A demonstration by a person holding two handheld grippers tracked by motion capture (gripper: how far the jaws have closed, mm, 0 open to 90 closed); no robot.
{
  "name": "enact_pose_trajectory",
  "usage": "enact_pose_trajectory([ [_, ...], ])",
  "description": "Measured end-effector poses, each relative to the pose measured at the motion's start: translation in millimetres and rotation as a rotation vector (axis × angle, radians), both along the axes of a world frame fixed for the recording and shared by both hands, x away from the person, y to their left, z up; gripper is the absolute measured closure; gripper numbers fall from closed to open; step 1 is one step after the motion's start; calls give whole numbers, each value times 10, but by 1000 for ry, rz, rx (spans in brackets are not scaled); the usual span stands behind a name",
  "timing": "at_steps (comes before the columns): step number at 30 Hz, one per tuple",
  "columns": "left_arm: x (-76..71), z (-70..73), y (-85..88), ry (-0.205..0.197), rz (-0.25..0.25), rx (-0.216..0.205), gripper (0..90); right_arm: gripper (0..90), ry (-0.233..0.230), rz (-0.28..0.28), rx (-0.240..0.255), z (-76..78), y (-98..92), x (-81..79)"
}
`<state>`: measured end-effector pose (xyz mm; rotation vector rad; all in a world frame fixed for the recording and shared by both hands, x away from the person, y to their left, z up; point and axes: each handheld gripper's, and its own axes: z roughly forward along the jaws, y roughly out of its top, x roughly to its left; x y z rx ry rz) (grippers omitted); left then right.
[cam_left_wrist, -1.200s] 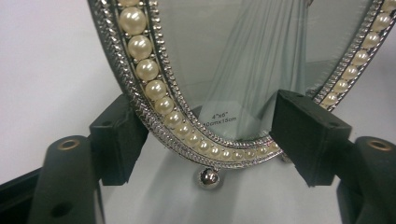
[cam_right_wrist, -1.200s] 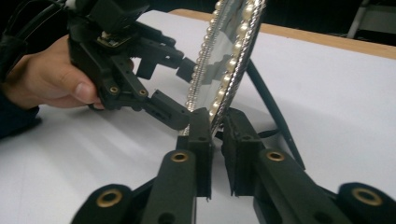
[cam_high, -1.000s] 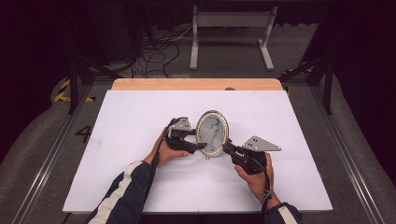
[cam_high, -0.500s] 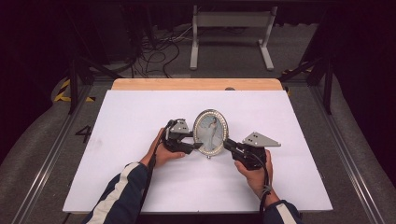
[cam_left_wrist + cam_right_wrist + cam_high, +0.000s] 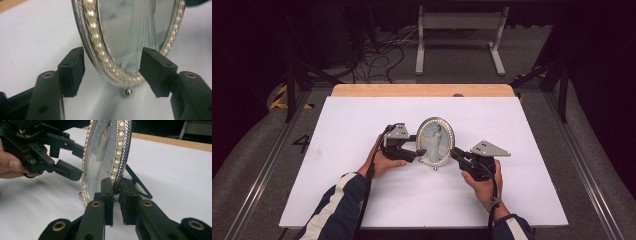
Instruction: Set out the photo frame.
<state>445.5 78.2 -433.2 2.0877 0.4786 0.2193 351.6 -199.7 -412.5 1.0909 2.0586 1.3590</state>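
The oval silver picture frame with a pearl-bead border [image 5: 435, 142] is stood upright near the middle of the white table sheet [image 5: 337, 130]. Its right rim is pinched by the right gripper [image 5: 116, 185], jaws pressed tight on the edge. The left gripper [image 5: 111, 71] is held spread around the left rim, pads apart from it, having just been opened further.

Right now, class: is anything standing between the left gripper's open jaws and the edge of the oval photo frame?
Nothing visible does. The left gripper has its jaws open on either side of the photo frame rim, pads apart from it. The right gripper is clamped on the opposite edge, out of the way.
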Motion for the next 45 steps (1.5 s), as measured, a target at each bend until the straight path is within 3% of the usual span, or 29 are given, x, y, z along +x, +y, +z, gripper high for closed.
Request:
enact_pose_trajectory([
  [4,8,28,-15,9,-4,-25,390,829,-11,-14,1,9,-5,-16],
  [11,16,31,10,2,13,-23,554,837,-13,-19,3,16,-12,-12],
  [16,-13,60,39,-6,4,-8,584,836,-8,-30,4,8,-17,3],
  [19,-48,73,28,-25,13,27,588,834,-8,-35,10,-1,-22,18],
  [27,-105,61,40,-36,20,62,601,834,-13,-44,7,-7,-2,39],
  [45,-210,63,54,-45,18,65,625,832,-13,-52,-2,-20,3,80],
])
